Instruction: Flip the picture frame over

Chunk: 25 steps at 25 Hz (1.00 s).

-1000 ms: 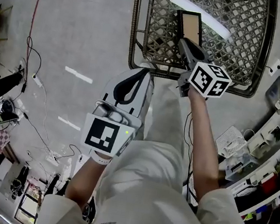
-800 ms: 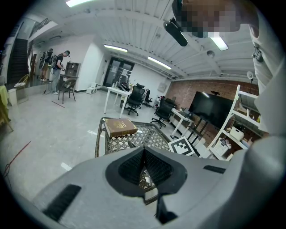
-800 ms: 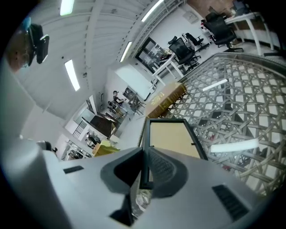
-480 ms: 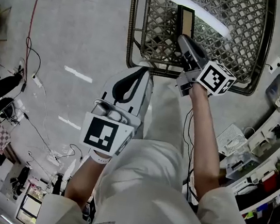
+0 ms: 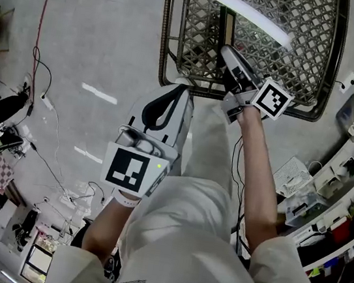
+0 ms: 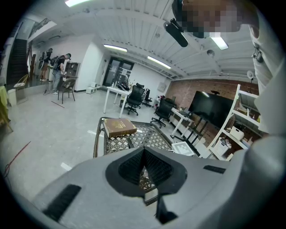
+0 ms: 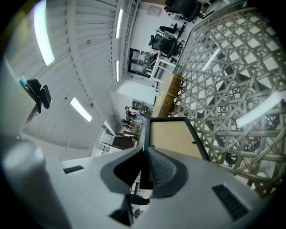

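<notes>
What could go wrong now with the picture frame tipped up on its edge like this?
The right gripper pinches only the thin rim of the picture frame, so the frame could slip out and drop onto the table. Being tipped up nearly on edge, it might also fall back the same way instead of turning over.

The right tool (image 5: pixel 227 48) is rolling over and creeping toward 11 o'clock. This is turning the picture frame (image 5: pixel 229 24) it pinches from face-up onto its edge, so the frame is narrowing to a thin sliver. Its marker cube (image 5: pixel 270 99) is twisting too.
</notes>
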Motion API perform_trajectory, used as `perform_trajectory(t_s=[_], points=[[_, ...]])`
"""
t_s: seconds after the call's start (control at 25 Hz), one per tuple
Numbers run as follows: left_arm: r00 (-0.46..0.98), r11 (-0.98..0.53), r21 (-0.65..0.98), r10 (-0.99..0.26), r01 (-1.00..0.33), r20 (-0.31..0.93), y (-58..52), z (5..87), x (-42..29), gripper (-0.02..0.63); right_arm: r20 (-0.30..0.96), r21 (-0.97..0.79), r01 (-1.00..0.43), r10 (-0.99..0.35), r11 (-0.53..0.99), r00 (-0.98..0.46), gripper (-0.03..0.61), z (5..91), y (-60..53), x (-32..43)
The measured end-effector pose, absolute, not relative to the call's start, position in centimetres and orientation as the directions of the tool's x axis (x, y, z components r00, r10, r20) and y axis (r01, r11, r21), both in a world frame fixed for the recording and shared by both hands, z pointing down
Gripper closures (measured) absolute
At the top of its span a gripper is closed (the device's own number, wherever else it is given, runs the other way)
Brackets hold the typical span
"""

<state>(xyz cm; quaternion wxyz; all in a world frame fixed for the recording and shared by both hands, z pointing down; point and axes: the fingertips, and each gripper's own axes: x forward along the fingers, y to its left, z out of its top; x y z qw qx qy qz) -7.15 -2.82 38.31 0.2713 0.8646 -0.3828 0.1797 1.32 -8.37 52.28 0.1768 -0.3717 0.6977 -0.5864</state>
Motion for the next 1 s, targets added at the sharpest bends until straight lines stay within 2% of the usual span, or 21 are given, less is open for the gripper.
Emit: perform_trajectory(t_s=[0.36, 1.0], points=[[0.644, -0.561, 0.333, -0.563, -0.758, 0.519, -2.8, 38.4, -6.5, 0.589, 0.059, -0.994, -0.105, -0.756, 0.013, -0.652, 0.525, 52.1, -8.5, 2.2], [0.664, -0.591, 0.33, -0.536, -0.736, 0.522, -2.6, 38.3, -4.5, 0.589, 0.053, -0.992, -0.124, -0.798, 0.028, -0.601, 0.52, 52.0, -7.8, 5.5]])
